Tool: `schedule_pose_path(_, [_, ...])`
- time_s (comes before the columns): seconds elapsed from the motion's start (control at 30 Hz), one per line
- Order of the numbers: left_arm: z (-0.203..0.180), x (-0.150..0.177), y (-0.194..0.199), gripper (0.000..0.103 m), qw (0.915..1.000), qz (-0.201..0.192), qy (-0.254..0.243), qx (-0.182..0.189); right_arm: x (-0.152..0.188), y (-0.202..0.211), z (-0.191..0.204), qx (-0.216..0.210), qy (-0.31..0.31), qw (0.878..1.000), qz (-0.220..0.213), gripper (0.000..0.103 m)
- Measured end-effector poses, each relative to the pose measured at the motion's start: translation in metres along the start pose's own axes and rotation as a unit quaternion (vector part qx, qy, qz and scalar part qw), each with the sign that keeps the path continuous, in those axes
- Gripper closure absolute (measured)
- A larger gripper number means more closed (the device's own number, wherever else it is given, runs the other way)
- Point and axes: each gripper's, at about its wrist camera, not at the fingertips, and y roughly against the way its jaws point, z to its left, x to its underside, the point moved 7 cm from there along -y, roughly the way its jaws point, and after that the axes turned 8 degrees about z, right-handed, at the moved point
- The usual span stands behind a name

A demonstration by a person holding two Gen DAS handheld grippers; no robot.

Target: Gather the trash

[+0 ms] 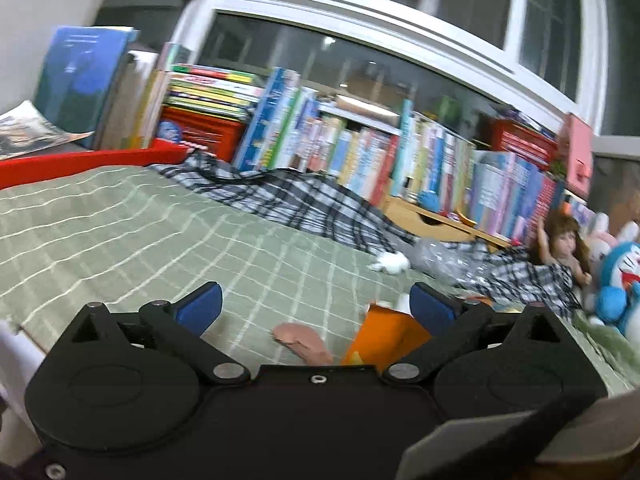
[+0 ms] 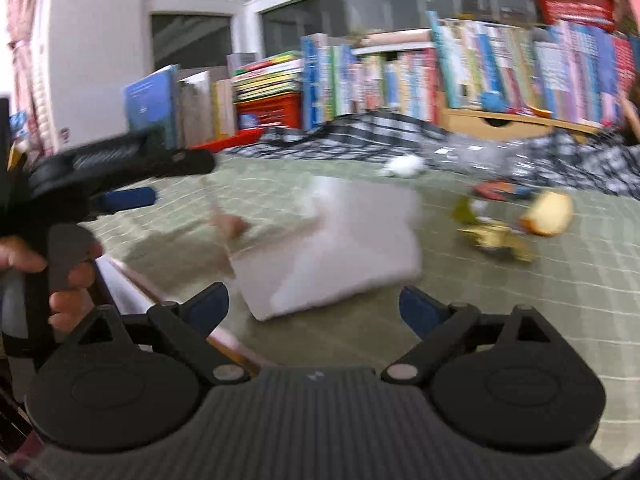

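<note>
1. Right gripper (image 2: pixel 314 304): jaws wide, empty, over the near edge of the green bedspread (image 2: pixel 560 300).
2. Left gripper (image 1: pixel 316 306): wide, empty.
3. Trash ahead: white bag (image 2: pixel 332 248) just beyond; banana peel (image 2: pixel 548 214) far right.
4. Judged: approach step; next, close on the bag.

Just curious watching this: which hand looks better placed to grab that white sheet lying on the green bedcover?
Right, probably. The right gripper is open with the white sheet just ahead of it. The left gripper faces an orange wrapper instead.

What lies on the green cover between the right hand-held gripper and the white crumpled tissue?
In the right wrist view, a white bag-like sheet lies between the right hand-held gripper and the tissue.
</note>
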Motion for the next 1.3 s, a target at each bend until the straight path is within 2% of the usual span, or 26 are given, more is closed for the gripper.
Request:
schedule_pose_path(0.1, [0.007,-0.004,0.005,0.006,0.9998,-0.013,0.012,0.007,-0.005,-0.008,0.008,0.016,0.007,1.0,-0.001,0.006])
schedule_pose_path(0.23, [0.0,0.002,-0.001,0.009,0.9986,0.026,0.0,0.046,-0.008,-0.014,-0.015,0.078,-0.023,0.997,0.01,0.006])
schedule_pose_path(0.3, [-0.007,0.004,-0.001,0.01,0.9979,0.024,-0.014,0.058,-0.01,-0.012,-0.041,0.129,-0.052,0.99,0.013,0.006])
schedule_pose_path(0.37, [-0.014,0.005,0.0,0.01,0.9979,0.017,-0.027,0.057,-0.011,-0.005,-0.074,0.19,-0.094,0.977,0.011,0.006])
schedule_pose_path(0.43, [-0.016,0.007,0.0,0.01,0.9985,0.011,-0.032,0.043,-0.011,0.007,-0.095,0.22,-0.123,0.968,-0.001,0.006])
schedule_pose_path(0.53, [-0.013,0.008,-0.008,0.009,0.9995,0.018,-0.024,0.004,-0.01,0.018,-0.089,0.203,-0.101,0.974,-0.014,0.005])
schedule_pose_path(0.67, [-0.008,0.015,-0.036,0.008,0.9973,0.06,-0.008,-0.042,-0.003,0.01,-0.06,0.14,-0.049,0.989,-0.02,0.0])
schedule_pose_path(0.77, [-0.004,0.021,-0.057,0.008,0.9943,0.09,0.009,-0.056,-0.009,0.0,-0.042,0.124,-0.022,0.992,-0.023,0.0])
schedule_pose_path(0.87, [-0.006,0.022,-0.07,0.011,0.9949,0.087,0.01,-0.049,-0.015,-0.008,-0.035,0.113,-0.018,0.993,-0.021,0.0])
schedule_pose_path(0.93, [-0.01,0.021,-0.078,0.027,0.9949,0.093,-0.001,-0.04,-0.018,-0.014,-0.032,0.111,-0.021,0.993,-0.02,0.0])
schedule_pose_path(1.0, [-0.012,0.022,-0.084,0.064,0.994,0.104,-0.004,-0.032,-0.021,-0.018,-0.028,0.114,-0.019,0.993,-0.021,0.0])
schedule_pose_path(1.03, [-0.013,0.022,-0.085,0.075,0.9938,0.107,-0.007,-0.032,-0.022,-0.02,-0.027,0.116,-0.017,0.993,-0.021,0.0])
schedule_pose_path(1.07, [-0.012,0.022,-0.085,0.08,0.9931,0.113,-0.003,-0.031,-0.023,-0.022,-0.026,0.121,-0.017,0.992,-0.02,0.0])
schedule_pose_path(1.17, [-0.008,0.019,-0.077,0.081,0.9936,0.11,0.015,-0.023,-0.029,-0.031,-0.025,0.128,-0.028,0.991,-0.017,0.0])
schedule_pose_path(1.3, [-0.005,0.014,-0.065,0.081,0.995,0.095,0.0,-0.03,-0.036,-0.045,-0.022,0.139,-0.045,0.989,-0.013,0.0])
